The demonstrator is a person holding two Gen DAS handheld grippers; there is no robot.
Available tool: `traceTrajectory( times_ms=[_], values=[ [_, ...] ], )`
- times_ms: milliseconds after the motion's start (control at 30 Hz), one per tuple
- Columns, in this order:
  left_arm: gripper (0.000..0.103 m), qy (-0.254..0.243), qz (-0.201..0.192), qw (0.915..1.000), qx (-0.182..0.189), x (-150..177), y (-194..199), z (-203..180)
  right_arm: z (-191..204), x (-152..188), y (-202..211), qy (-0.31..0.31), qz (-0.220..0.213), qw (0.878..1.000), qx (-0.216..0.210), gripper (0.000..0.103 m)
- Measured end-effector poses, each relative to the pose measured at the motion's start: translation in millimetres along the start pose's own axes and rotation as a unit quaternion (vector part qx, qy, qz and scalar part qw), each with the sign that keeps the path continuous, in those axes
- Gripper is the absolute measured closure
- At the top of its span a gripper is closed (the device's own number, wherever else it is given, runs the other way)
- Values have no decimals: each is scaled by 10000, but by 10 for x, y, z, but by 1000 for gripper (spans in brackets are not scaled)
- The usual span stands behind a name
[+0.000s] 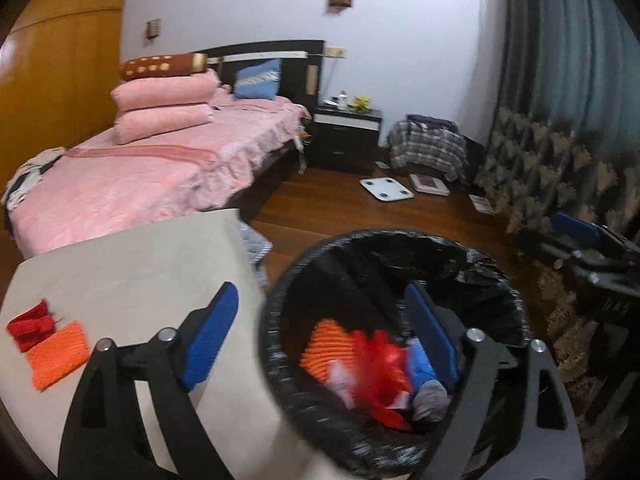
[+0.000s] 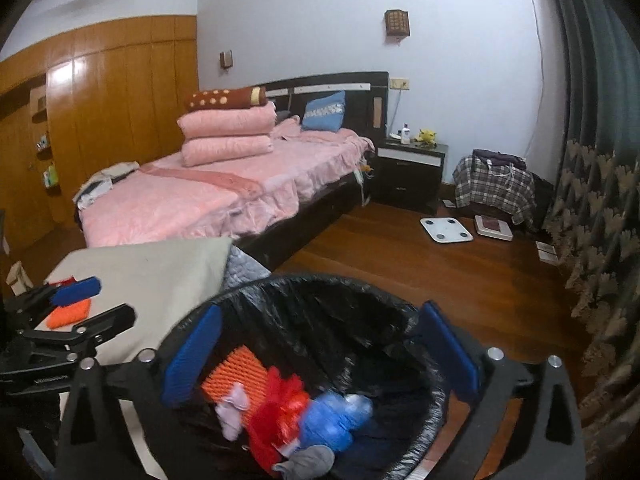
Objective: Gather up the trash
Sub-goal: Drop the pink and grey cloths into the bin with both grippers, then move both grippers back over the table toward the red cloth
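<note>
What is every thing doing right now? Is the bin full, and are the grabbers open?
Trash bin: lined with a black bag, partly filled with colourful scraps.
Left hand-held gripper: open, holding nothing.
Right hand-held gripper: open, holding nothing, above the bin.
Orange piece: lying on the beige table, not yet binned.
Red piece: lying beside the orange one, touching it.

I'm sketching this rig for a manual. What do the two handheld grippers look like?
Both look alike. The left gripper and right gripper each have black, triangular plastic linkage arms joined by round silver pivot bolts, ending in flat rectangular blue finger pads with a fine ribbed texture. No cables, sleeves or hands show; any lettering is too blurred to read.
</note>
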State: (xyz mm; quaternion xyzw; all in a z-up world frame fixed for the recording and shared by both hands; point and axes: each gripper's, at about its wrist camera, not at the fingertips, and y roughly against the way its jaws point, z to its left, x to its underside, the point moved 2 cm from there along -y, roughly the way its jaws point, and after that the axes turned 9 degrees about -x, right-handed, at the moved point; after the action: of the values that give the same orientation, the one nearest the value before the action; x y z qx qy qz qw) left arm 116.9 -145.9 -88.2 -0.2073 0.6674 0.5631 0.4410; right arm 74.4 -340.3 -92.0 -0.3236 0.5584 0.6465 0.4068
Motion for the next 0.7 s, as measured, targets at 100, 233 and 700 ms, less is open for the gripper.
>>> traceTrajectory(
  times_ms=[100,233,700],
  values=[
    [14,249,-32,9988,-417,47,125,378,156,-30,-32,65,-19,9997,-220,6],
    [14,540,-32,9933,-1018,179,284,934,557,-51,-166,265,73,9977,-612,6],
    [14,1247,373,9574,-2579,809,652,2606,2244,121,-805,1043,458,9761,-1849,6]
  ],
)
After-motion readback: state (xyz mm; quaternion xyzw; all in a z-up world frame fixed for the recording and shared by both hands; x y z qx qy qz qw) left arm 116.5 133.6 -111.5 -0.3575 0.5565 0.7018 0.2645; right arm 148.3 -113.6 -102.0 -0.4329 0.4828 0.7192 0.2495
